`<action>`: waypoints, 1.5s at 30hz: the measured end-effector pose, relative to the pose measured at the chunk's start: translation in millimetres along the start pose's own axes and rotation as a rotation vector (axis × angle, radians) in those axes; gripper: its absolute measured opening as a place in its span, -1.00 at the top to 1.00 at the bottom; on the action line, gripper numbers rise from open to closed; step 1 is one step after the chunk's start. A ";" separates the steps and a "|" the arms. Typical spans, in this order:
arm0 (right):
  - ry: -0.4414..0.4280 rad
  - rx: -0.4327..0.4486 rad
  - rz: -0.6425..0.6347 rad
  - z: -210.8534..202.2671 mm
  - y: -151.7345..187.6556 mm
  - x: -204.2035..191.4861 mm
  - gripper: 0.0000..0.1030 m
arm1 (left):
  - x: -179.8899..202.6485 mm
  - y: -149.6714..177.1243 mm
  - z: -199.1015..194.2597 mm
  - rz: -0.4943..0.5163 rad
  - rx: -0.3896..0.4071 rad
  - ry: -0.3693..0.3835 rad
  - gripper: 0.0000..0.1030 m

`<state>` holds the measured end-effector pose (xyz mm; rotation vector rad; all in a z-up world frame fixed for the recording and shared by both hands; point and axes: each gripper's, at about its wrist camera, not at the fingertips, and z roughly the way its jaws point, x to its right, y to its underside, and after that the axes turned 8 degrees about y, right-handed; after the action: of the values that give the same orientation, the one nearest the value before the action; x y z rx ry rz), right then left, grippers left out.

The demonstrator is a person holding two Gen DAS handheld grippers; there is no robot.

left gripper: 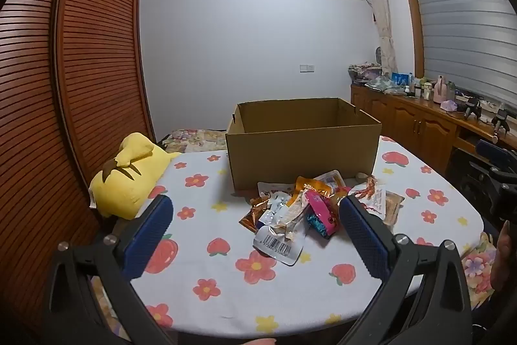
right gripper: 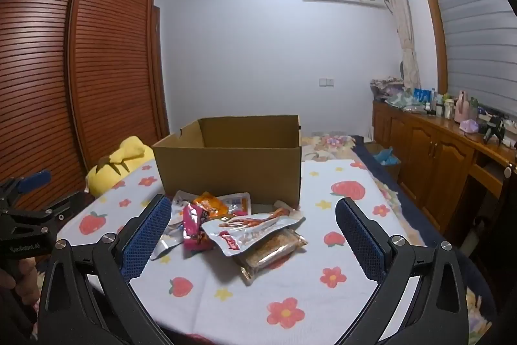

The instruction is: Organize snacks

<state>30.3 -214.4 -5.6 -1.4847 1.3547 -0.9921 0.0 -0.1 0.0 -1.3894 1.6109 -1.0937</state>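
Observation:
A pile of snack packets (left gripper: 310,209) lies on the flowered tablecloth in front of an open cardboard box (left gripper: 302,144). The pile includes a silver packet with a barcode (left gripper: 280,243), a pink packet (left gripper: 321,209) and an orange one. My left gripper (left gripper: 255,212) is open and empty, held above the table short of the pile. In the right wrist view the pile (right gripper: 232,225) shows a silver chicken-feet packet (right gripper: 252,230) on a brown cracker pack (right gripper: 273,251), before the box (right gripper: 231,157). My right gripper (right gripper: 253,214) is open and empty, just short of the pile.
A yellow plush toy (left gripper: 129,180) lies at the table's left edge beside a slatted wooden wardrobe (left gripper: 80,70). A wooden sideboard (right gripper: 446,151) with bottles and clutter runs along the right wall. The left gripper's body shows at the left edge of the right wrist view (right gripper: 26,215).

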 end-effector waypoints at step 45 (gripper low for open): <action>-0.002 -0.003 0.005 -0.4 2.4 1.6 -1.00 | -0.9 4.7 -0.8 0.000 -0.006 -0.007 -1.00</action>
<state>29.3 -216.1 -7.8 -1.4831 1.3583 -0.9858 -2.3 1.2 -4.1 -1.3950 1.6104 -1.0837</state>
